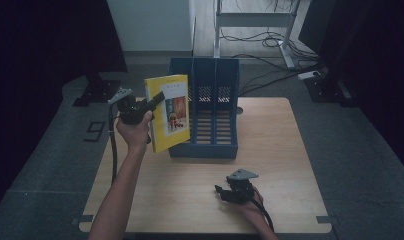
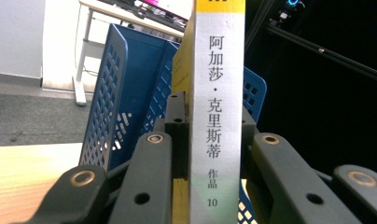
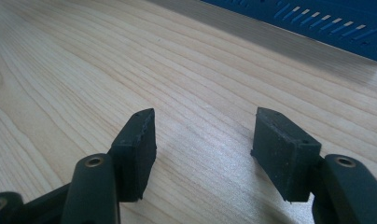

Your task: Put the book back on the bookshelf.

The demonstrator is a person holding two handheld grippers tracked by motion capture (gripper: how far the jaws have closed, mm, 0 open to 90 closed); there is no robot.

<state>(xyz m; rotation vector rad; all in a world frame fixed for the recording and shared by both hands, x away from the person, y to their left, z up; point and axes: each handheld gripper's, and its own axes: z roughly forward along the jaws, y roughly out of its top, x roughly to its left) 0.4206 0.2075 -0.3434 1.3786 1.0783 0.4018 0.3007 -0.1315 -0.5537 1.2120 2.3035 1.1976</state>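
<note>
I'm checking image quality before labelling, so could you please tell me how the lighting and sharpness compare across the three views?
High view: dim and underexposed, dark corners, though the yellow book and blue file rack stay readable. Left gripper view: brighter, the book's spine print sharp, the jaws at the bottom soft. Right gripper view: evenly lit table, a soft sheen between the open jaws, the rack's edge slightly blurred.

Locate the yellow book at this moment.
In the high view, the yellow book is held upright above the table's left side by the left gripper, just left of the blue file rack.
</note>
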